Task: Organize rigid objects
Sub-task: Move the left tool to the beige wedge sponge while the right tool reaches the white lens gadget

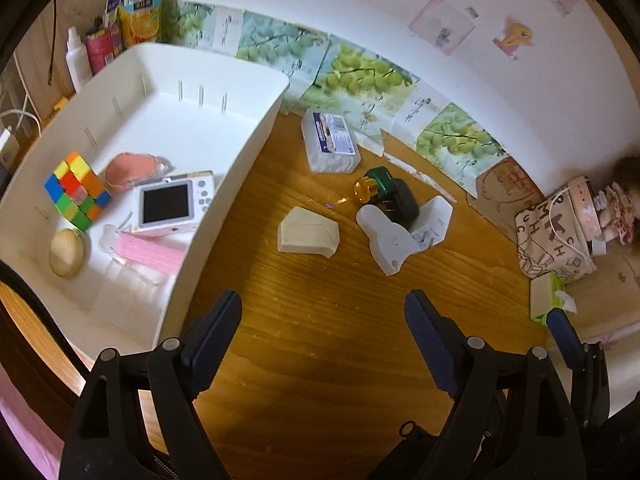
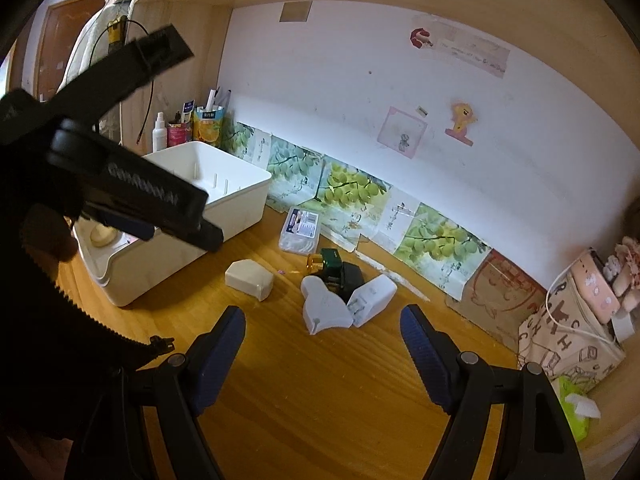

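While both grippers hang over the wooden desk (image 1: 320, 360), the scene reads from left to right as follows.

White bin (image 1: 240, 152): at 10 o'clock in the left wrist view, standing on the desk against the back corner.
Bin contents: a colour cube (image 1: 76, 190), a round tan object (image 1: 67, 253), a pink case (image 1: 150, 255), a small white camera (image 1: 174, 204) screen-up, and a reddish pouch (image 1: 130, 170) behind the camera.
Left gripper (image 1: 324, 328): released, jaws spread wide over bare wood with nothing between them; its left finger sits just beside the bin's near corner.
Beige block (image 1: 308, 234): at 12 o'clock from the left gripper, lying alone on the desk, apart from the bin wall.
Clear plastic box (image 1: 330, 142): further back at 12 o'clock, near the grape pictures (image 1: 360, 72) along the wall.
Green-and-black object (image 1: 390, 194): at 1 o'clock, with an amber cap toward the left, touching the white pieces in front of it.
White charger pieces (image 1: 400, 232): two of them, at 1 o'clock, leaning together in a V shape.
Right gripper (image 2: 322, 344): released, jaws wide and empty, with the white charger pieces (image 2: 348, 300) at 12 o'clock just beyond its fingertips.
Patterned bag (image 2: 568, 344): at 3 o'clock in the right wrist view, against the wall, well apart from the cluster.
Green tissue pack (image 2: 576, 404): at 4 o'clock, just in front of the bag.
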### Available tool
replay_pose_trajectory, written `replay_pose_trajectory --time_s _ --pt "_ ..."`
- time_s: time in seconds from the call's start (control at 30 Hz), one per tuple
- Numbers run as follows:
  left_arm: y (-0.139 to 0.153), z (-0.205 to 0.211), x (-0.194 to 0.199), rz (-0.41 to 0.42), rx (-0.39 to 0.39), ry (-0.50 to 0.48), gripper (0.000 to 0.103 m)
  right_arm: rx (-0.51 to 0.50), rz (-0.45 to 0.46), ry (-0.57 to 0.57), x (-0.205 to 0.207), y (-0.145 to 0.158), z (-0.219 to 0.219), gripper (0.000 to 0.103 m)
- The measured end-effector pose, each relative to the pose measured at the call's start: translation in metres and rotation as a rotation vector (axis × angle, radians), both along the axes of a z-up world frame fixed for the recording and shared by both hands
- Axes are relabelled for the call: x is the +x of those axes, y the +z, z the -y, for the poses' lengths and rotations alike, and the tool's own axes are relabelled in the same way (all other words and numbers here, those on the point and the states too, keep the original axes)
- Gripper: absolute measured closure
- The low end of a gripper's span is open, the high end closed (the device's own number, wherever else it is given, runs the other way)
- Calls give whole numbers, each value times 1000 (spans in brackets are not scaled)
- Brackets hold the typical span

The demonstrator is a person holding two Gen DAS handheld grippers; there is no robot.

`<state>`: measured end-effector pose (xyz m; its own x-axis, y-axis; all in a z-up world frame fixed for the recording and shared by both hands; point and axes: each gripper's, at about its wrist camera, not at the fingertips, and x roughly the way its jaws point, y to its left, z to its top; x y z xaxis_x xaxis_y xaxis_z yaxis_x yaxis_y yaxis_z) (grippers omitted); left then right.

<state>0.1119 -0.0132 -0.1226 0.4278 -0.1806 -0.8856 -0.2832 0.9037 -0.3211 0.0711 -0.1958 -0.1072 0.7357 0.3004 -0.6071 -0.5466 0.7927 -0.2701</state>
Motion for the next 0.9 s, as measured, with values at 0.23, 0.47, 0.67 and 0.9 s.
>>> replay_pose_trajectory --time_s 0.23,0.47,0.67,0.9 --pt "-15 4 24 -57 21 10 17 28 -37 5 25 -2 5 23" --pt "-29 5 47 -93 36 37 17 43 -106 12 51 -18 6 23" --pt "-42 12 67 -108 67 12 17 96 -203 -22 75 -36 9 23" --pt "-61 21 86 -154 104 -16 17 84 -279 -51 98 -64 6 23"
